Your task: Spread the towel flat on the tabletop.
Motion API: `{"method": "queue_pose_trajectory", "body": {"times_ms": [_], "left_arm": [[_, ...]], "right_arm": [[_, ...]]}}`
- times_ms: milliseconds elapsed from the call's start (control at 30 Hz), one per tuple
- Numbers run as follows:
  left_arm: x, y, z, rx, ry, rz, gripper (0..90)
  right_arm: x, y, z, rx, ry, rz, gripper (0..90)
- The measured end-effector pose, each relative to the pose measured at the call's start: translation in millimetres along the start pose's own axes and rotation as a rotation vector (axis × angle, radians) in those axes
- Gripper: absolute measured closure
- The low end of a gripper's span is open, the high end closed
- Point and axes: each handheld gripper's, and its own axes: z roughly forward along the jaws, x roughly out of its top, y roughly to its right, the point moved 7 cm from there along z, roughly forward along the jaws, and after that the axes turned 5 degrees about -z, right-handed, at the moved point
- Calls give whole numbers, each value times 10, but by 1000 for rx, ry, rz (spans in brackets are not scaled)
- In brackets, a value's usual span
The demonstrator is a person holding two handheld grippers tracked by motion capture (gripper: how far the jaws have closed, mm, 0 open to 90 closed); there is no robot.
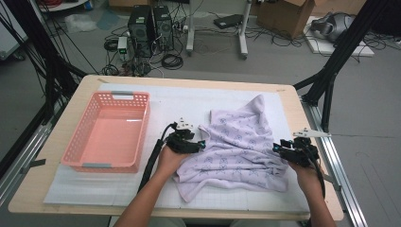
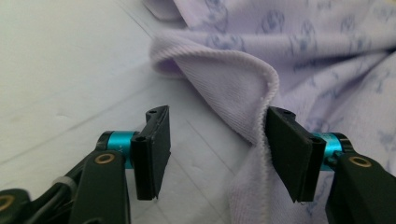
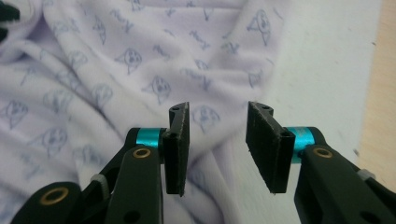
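Black jaws of the left gripper (image 2: 215, 154) are parted around the lilac garment's (image 1: 241, 146) ribbed hem, ready to pinch; the right gripper (image 3: 217, 149) is held open above its far edge.

Grey floor (image 1: 283, 61) strewn with cables (image 1: 170, 60), computer towers (image 1: 150, 26), cardboard box (image 1: 283, 14).

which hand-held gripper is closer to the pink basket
Left. The left hand-held gripper is at the lilac garment's left edge, a short way to the right of the pink basket. The right hand-held gripper is at the garment's far right edge.
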Motion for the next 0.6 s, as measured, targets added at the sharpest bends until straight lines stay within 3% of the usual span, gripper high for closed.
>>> {"method": "queue_pose_trajectory", "body": {"times_ms": [100, 133, 200, 400, 500, 600], "left_arm": [[-46, 86, -28, -40, -35, 19, 695], [-59, 114, -47, -45, -44, 12, 812], [-94, 162, -102, -33, -47, 39, 847], [-281, 319, -378, -72, -93, 94, 874], [-416, 331, -564, -106, -73, 69, 874], [-491, 298, -701, -115, -58, 54, 874]], "right_arm": [[62, -10, 119, -13, -1, 6, 570], [88, -6, 150, -14, 10, 5, 564], [132, -2, 212, -18, 3, 16, 555], [275, -57, 446, -11, -30, -4, 509], [315, -178, 609, 17, -50, -47, 491], [300, -311, 785, 41, -105, -105, 521]]}}
